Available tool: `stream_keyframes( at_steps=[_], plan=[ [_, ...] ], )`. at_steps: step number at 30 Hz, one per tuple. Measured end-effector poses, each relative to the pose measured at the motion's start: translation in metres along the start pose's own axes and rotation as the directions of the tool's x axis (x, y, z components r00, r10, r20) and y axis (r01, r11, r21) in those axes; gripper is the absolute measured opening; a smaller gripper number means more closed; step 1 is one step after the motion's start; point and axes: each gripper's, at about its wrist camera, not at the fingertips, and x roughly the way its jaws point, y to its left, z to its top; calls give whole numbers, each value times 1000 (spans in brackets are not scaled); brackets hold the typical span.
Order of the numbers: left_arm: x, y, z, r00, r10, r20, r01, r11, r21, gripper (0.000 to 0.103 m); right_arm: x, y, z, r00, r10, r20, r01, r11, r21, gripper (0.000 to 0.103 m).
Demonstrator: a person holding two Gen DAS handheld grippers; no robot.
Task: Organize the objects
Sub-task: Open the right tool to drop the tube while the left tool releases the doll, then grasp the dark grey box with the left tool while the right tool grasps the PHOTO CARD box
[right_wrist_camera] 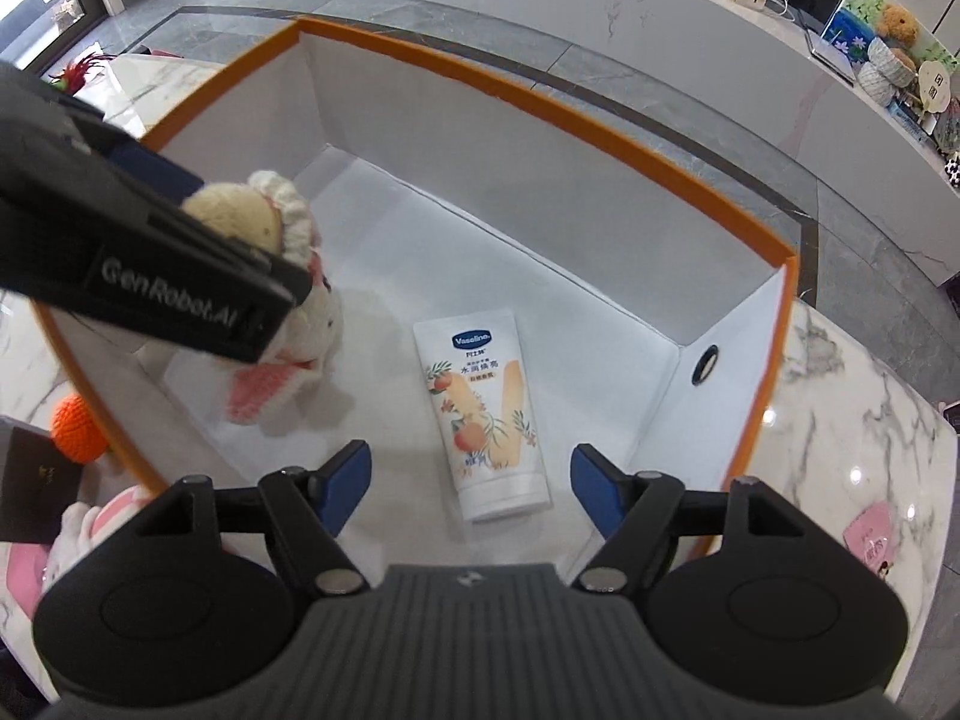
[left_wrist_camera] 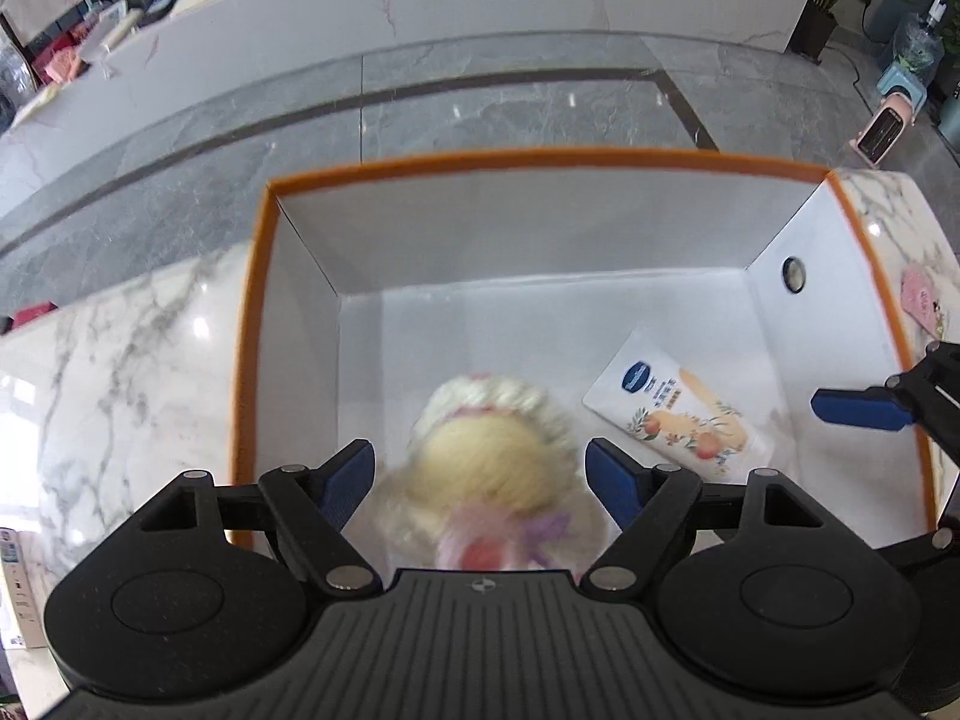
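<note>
Plush doll (left_wrist_camera: 489, 468), blurred in my left wrist view, sat between the jaws of my left gripper (left_wrist_camera: 480, 480) inside the orange-rimmed white box (left_wrist_camera: 252, 324). Both blue pads (left_wrist_camera: 345, 483) stood spread apart with a gap on either side of its cream head, so I had no hold on it. From the right wrist view the doll (right_wrist_camera: 300, 324) hung partly behind the left gripper's black body, over the box floor; I could not tell whether it touched the floor. My right gripper (right_wrist_camera: 468, 486) was likewise wide open and held nothing. A Vaseline tube (right_wrist_camera: 486, 420) lay flat on the box floor just ahead of those jaws, cap end nearest them. Outside the box, left of my right jaws, an orange knitted ball (right_wrist_camera: 75, 429) rested on the marble desk (right_wrist_camera: 840, 450).
</note>
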Motion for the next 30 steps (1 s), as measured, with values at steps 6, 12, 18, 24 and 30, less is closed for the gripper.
stream_keyframes(
  at_steps=[6,12,18,24,30],
  plan=[
    [-31,-2,-4,998,-21,52,22,1000,-16,91,-25,5,-11,998,15,55,-16,1000,16,75],
    [-74,9,-39,992,-76,103,80,996,-28,92,-69,17,-37,984,46,172,-56,997,50,79],
    [-119,30,-112,979,-89,185,103,992,-66,92,-111,45,-92,955,29,294,-52,996,69,84],
    [-109,49,-189,981,-43,187,76,981,-176,92,-120,66,-171,903,0,430,-75,985,158,92],
    [-61,69,-222,986,-57,154,103,946,-306,92,-107,68,-222,877,52,477,-170,963,209,93]
  ],
)
